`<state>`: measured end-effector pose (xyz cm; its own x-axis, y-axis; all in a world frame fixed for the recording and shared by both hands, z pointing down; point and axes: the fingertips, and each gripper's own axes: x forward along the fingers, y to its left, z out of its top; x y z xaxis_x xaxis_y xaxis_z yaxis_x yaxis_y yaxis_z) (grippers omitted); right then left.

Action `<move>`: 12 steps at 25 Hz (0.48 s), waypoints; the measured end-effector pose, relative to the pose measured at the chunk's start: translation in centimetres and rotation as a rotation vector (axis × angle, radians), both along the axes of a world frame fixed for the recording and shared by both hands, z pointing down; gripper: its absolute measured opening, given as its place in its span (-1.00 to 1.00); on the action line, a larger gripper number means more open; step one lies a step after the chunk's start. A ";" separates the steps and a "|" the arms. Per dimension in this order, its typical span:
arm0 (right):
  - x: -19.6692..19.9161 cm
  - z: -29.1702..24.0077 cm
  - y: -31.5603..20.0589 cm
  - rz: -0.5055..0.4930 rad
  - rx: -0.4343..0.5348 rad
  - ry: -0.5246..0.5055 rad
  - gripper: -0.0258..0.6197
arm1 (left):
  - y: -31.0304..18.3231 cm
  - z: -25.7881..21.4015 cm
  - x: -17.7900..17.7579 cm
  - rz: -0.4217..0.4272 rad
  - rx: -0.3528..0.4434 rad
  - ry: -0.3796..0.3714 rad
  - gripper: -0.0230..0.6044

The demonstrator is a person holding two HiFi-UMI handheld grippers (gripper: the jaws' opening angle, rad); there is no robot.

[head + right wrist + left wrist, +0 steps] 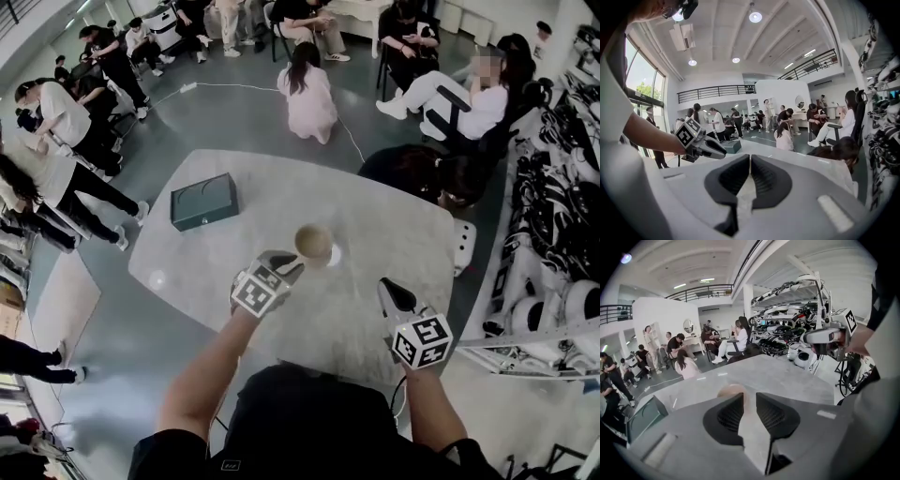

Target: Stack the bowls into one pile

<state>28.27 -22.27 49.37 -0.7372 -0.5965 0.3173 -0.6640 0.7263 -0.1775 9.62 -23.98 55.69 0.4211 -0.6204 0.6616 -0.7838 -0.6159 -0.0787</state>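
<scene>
Left gripper (750, 400) narrow, empty, bowl (313, 243) just ahead; right gripper (750, 160) closed, empty. Risk: clipping rim on a low swing, tipping bowl.

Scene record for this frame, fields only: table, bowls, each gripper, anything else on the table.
table: pale marbled top
bowl: one tan bowl showing, upright near the table's middle; whether others are nested inside cannot be told
left gripper: jaws apart, nothing between them, tips close to the bowl
right gripper: jaws together, empty, off to the bowl's right
box: dark green box, closed, on the table's left part
</scene>
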 end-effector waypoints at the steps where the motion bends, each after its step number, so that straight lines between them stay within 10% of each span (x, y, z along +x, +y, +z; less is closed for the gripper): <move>1: -0.2 -0.2 0.0 -0.006 0.003 -0.002 -0.88 | 0.3 -0.5 -0.2 -0.012 0.010 0.014 -0.63; 12: -5.0 -2.9 0.4 0.004 0.035 -0.013 -0.88 | 2.9 -7.0 -5.8 -0.107 0.147 0.191 -0.69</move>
